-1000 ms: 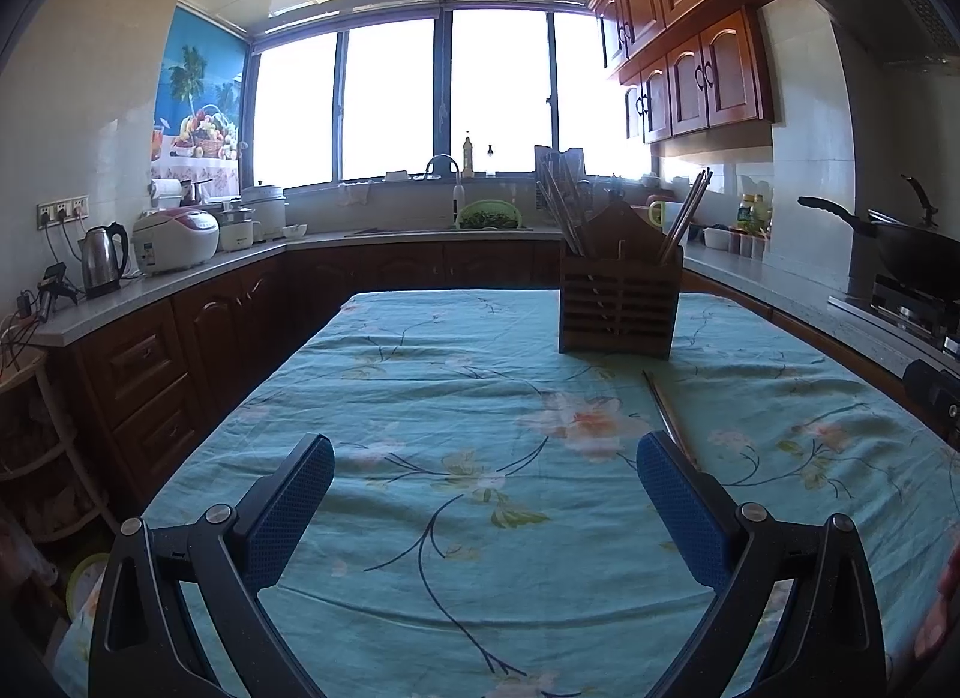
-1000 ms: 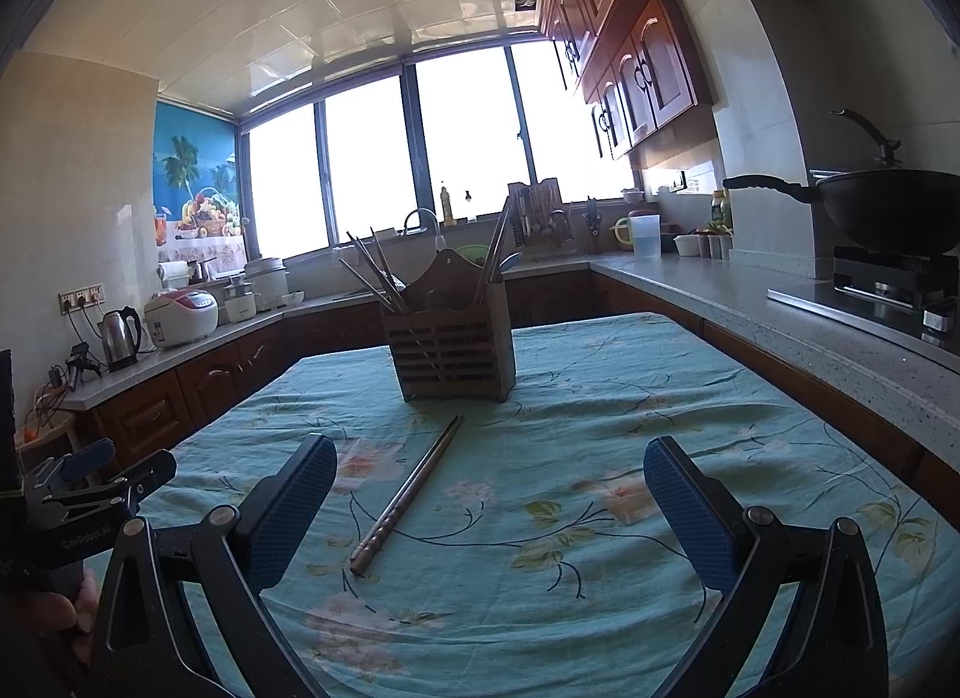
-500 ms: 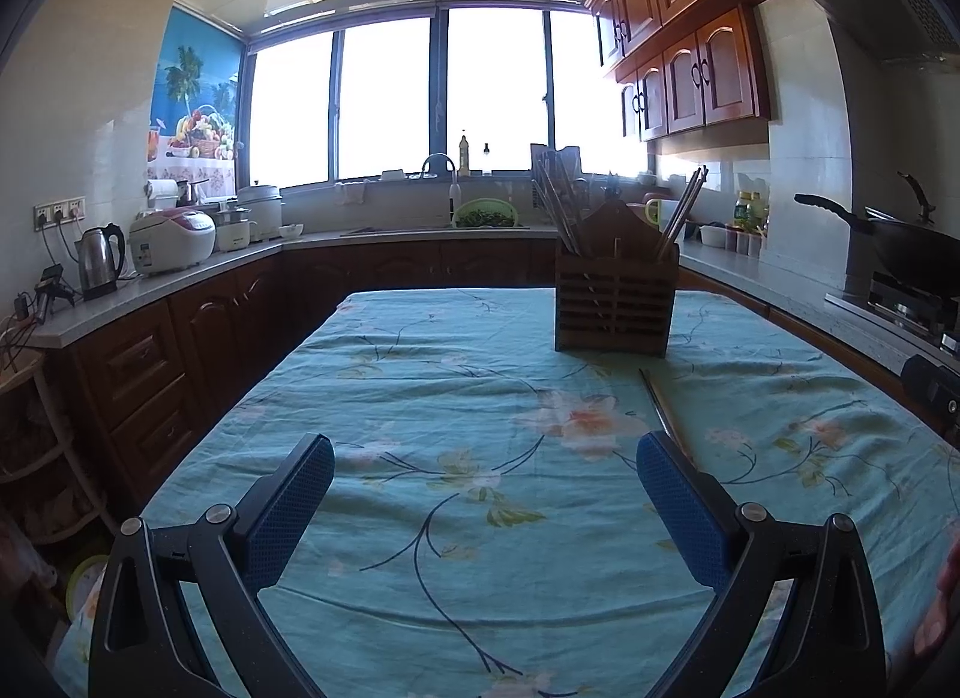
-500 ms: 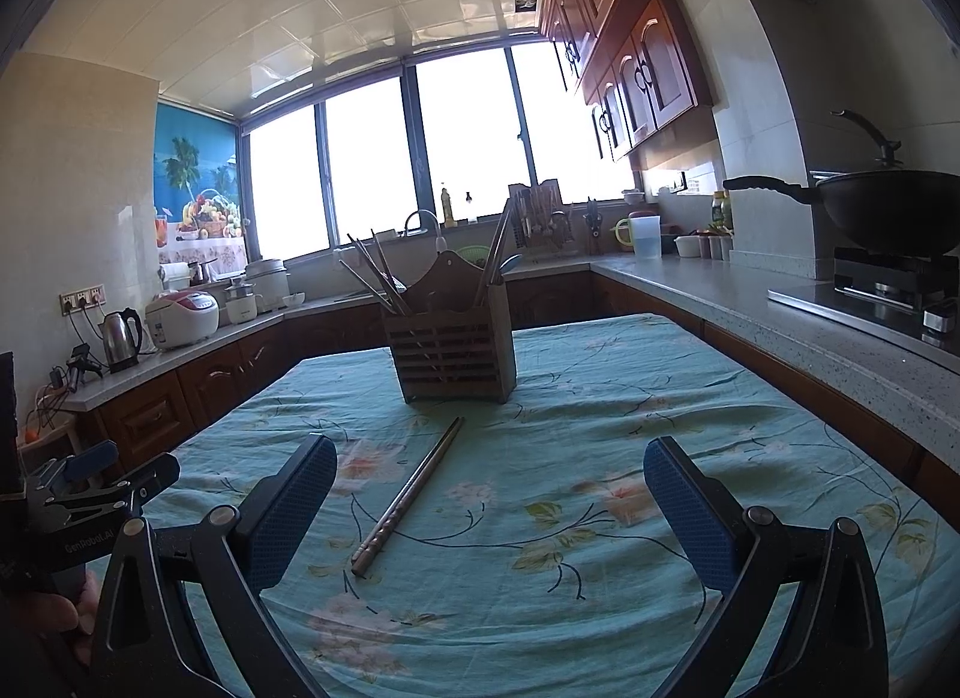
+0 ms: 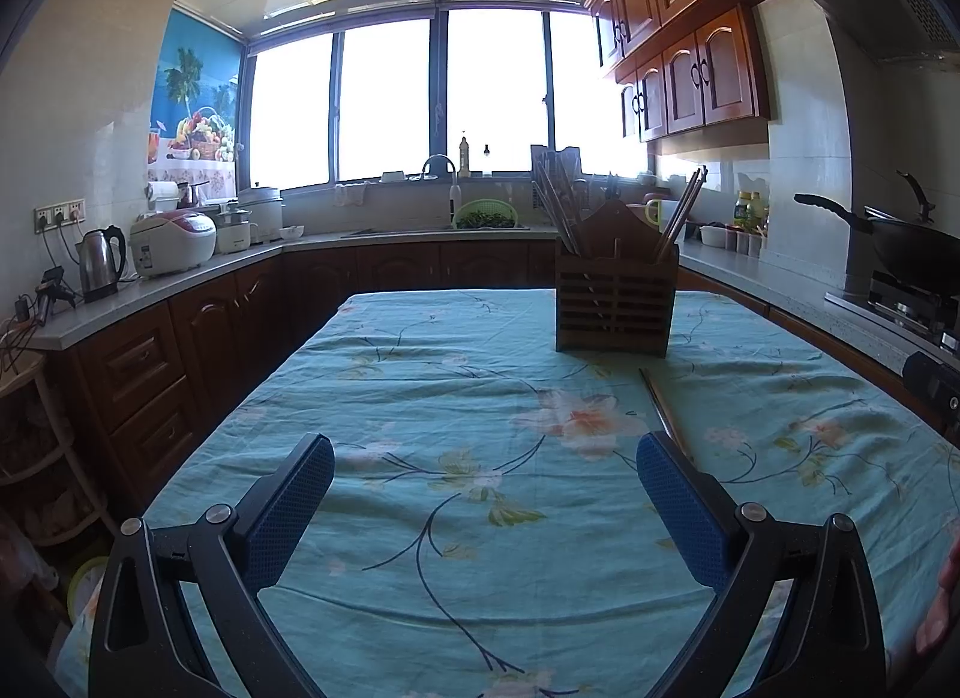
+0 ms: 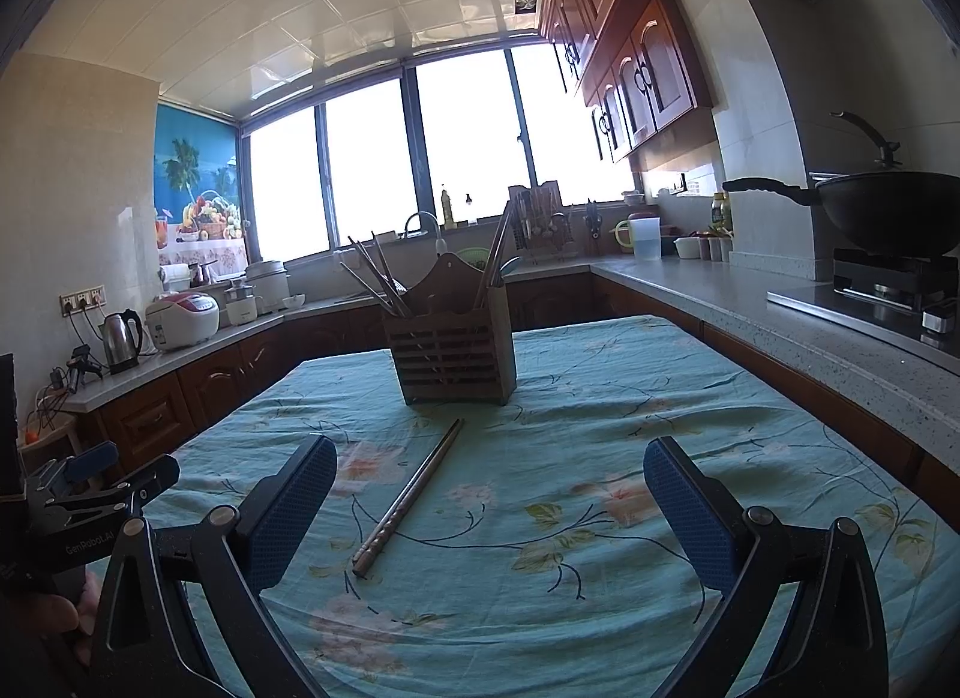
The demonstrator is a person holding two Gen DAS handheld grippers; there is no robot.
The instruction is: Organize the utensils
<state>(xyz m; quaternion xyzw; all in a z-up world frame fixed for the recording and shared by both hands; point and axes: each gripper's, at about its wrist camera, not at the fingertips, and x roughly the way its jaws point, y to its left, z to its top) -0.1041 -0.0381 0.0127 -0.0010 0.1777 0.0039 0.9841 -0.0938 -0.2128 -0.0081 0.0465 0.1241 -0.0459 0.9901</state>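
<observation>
A brown slatted wooden utensil holder stands upright on the floral teal tablecloth, with several chopsticks leaning out of it. It also shows in the left wrist view. A pair of metal chopsticks lies flat on the cloth in front of the holder, between my right gripper's fingers and nearer the left one. In the left wrist view the chopsticks run behind my right finger. My right gripper is open and empty. My left gripper is open and empty above bare cloth.
The left gripper shows at the left edge of the right wrist view. Counters surround the table: a kettle and rice cooker on the left, a wok on the stove on the right, a sink under the window.
The left gripper view has shifted slightly, so the holder sits a little further left in it. The right gripper and the chopsticks have barely moved. Both grippers stay open.
</observation>
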